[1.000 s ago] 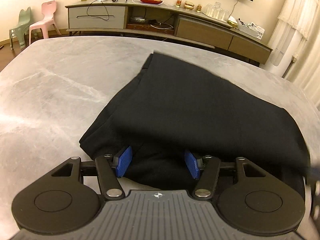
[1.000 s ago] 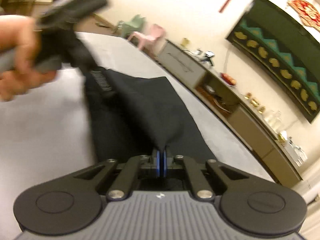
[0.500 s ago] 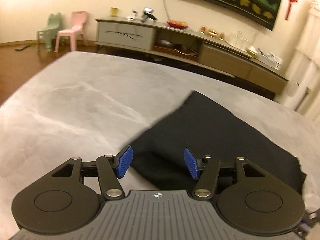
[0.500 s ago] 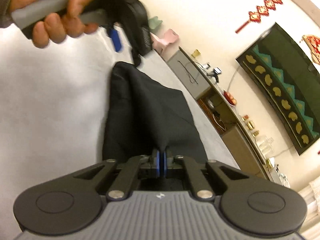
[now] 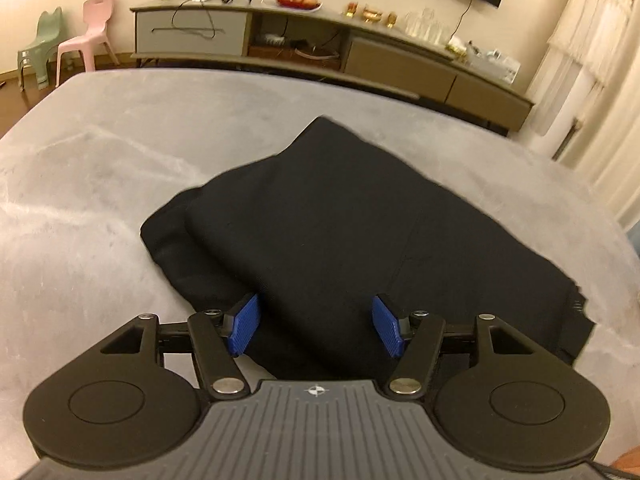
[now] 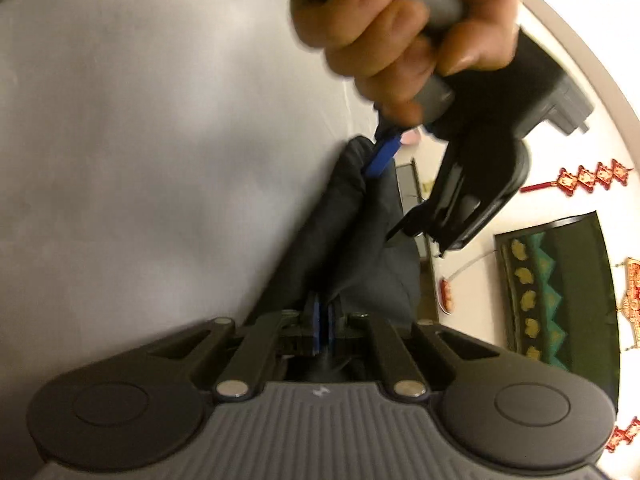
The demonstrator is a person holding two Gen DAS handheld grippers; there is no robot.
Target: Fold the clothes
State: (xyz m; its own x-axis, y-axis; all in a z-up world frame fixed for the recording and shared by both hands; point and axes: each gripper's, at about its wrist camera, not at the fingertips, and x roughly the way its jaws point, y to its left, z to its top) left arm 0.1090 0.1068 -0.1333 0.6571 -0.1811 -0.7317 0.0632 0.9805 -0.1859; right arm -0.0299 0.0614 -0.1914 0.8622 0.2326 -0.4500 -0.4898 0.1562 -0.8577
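Left wrist view: a grey marbled table [image 5: 100,184] is filling most of the frame, and a black garment [image 5: 352,232] is lying folded on it in overlapping layers. Beyond the table's far edge, a long low sideboard [image 5: 320,44] is standing against the wall, with a pink chair [image 5: 86,36] and a green chair [image 5: 38,52] sitting to its left. The left gripper [image 5: 316,326] is hovering just over the near edge of the garment; its blue pads [image 5: 244,326] are standing spread wide apart, gripping nothing.

Right wrist view: the frame is tilting strongly and is blurred. The right gripper [image 6: 322,330] is pinching a bunched fold of the black garment [image 6: 352,240] between pads that are pressing together. A hand [image 6: 396,36] is gripping the left gripper's handle above the garment's far end.
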